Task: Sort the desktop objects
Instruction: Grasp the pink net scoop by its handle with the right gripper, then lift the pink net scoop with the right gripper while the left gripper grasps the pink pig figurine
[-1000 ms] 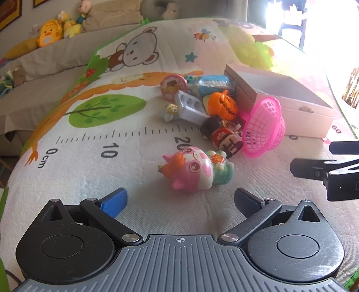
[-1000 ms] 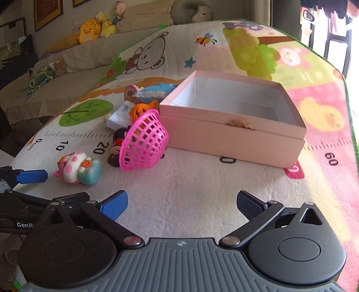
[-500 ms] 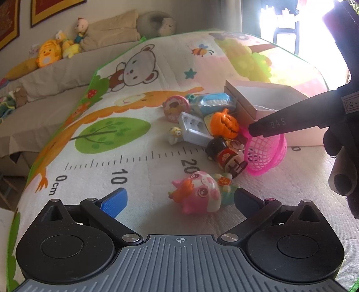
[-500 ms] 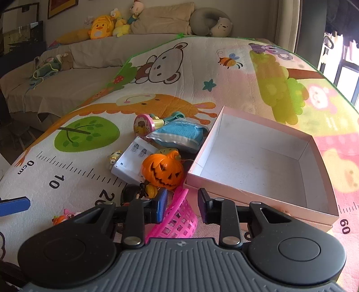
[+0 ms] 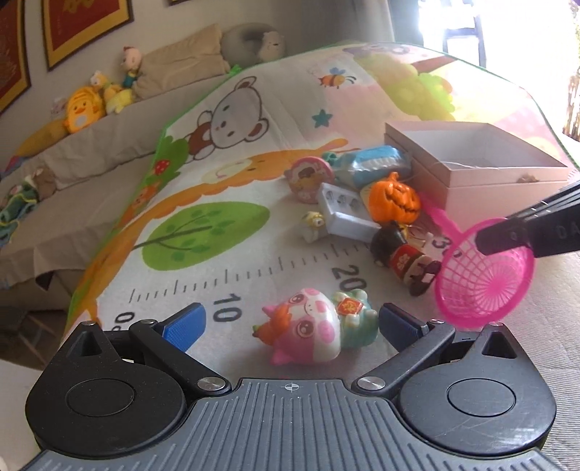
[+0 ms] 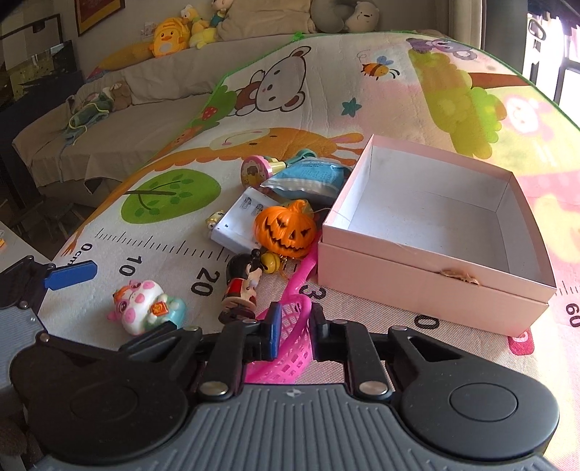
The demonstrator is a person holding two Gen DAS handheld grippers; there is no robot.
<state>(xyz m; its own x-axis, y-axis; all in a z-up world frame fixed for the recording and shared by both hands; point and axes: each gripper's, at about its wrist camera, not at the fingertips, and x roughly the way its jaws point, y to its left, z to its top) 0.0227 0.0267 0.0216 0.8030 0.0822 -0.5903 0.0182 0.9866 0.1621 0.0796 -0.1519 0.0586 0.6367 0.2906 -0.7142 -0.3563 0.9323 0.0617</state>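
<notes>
The right gripper (image 6: 293, 326) is clamped on the rim of the pink mesh basket (image 6: 286, 347), jaws drawn nearly together with the plastic pinched between them — the basket hangs tilted just in front of the gripper body, its long pink handle (image 6: 302, 275) sloping away toward the corner of the open pink box (image 6: 435, 268). From the left wrist view the same basket (image 5: 485, 275) shows side-on, raised above the mat with a dark finger of the right gripper on its upper rim. The left gripper (image 5: 290, 322) stands wide open over the play mat (image 5: 181, 253), nothing pressed between its fingers; the pink and white cat figurine (image 5: 311, 326) lies on its side between them, on the printed ruler. Beyond it sit a small doll in red (image 5: 402, 257), an orange jack-o'-lantern (image 5: 395, 199), a white battery holder (image 5: 344, 210), a tiny yellow figure (image 5: 313, 224), a blue packet (image 5: 377, 166) and a round pink toy (image 5: 308, 177) — all bunched against the box's left side. The box interior is bare white. A beige sofa (image 6: 127, 119) with plush toys (image 6: 170, 32) runs behind the mat.
</notes>
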